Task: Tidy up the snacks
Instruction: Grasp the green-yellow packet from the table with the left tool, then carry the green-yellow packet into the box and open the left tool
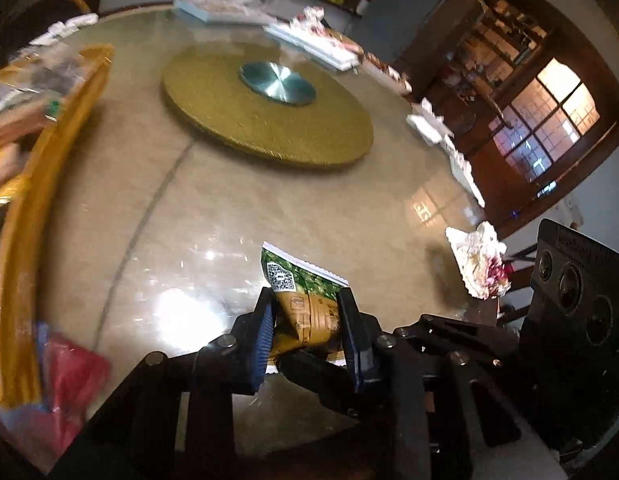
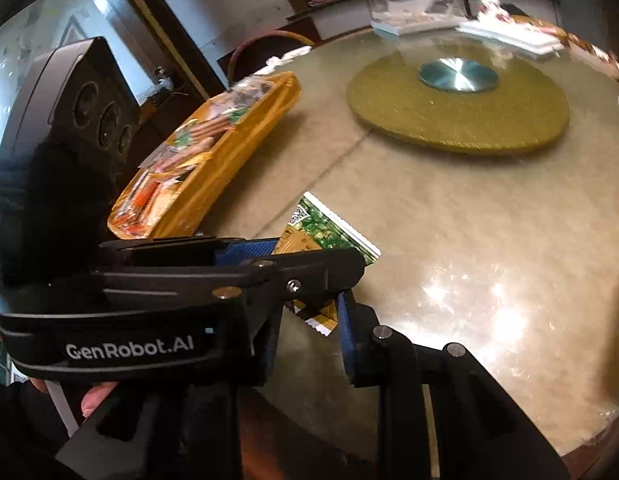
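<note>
- Round glossy table [image 1: 237, 216] fills both views, with a gold turntable [image 1: 265, 116] at its middle and white boxes along the far rim.
- An amber tray [image 2: 245, 136] of mixed snacks sits at the left edge of the table; in the left wrist view its rim curves down the left side.
- One green and tan packet [image 1: 305, 300] is the thing in hand. It lies near the table's front edge, between the two tools, well apart from the tray.
- Left gripper [image 1: 307, 320] is clamped on the packet: both blue pads press into its tan lower half, and the foil buckles between them.
- The packet's long axis runs straight out along the left fingers, green serrated end pointing away toward the turntable.
- Right gripper [image 2: 309, 332] sits at the packet's near corner; a scrap of tan foil shows between its fingers. The left tool crosses in front, so I cannot tell whether these pads bite or merely bracket the corner.
- Judging by this, the left hand has the firmer hold and is nearer the tray, which lies off to its left; that is likely where the packet goes.
- A crumpled white wrapper [image 1: 477, 264] lies to the right, untouched.
</note>
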Available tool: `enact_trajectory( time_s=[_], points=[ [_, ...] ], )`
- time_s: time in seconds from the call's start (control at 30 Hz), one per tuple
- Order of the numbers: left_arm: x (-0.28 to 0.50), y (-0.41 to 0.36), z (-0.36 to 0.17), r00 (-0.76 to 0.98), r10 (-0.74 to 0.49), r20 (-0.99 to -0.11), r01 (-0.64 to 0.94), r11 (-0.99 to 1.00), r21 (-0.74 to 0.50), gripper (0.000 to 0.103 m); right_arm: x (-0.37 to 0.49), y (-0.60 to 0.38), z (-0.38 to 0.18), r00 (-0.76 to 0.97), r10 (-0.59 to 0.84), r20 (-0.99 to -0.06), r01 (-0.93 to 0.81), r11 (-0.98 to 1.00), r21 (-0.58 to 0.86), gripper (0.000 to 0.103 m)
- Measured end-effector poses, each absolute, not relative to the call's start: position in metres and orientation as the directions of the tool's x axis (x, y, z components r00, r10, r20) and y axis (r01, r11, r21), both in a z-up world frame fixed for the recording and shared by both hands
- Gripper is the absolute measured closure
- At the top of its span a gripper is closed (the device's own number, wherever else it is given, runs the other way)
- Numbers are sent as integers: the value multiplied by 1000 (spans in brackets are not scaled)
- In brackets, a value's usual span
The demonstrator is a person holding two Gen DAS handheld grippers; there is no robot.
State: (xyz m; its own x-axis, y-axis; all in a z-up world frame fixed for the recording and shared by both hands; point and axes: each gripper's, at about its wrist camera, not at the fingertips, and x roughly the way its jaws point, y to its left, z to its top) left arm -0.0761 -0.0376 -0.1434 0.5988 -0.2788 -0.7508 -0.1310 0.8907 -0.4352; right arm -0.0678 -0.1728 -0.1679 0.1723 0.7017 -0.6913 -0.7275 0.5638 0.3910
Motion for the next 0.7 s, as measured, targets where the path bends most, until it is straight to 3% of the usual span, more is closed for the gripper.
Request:
enact_trajectory(
  time_s=[0.33, 0.7],
  points=[
    [-137, 23, -98, 735, -86, -673, -271, 872, -407, 73, -95, -97, -121, 96, 759, -644, -852, 397, 342, 75],
    [-170, 126, -109, 748, 52, -662, -459, 761, -459, 73, -107, 29, -129, -54, 735, -676, -905, 250, 344, 75]
  ],
)
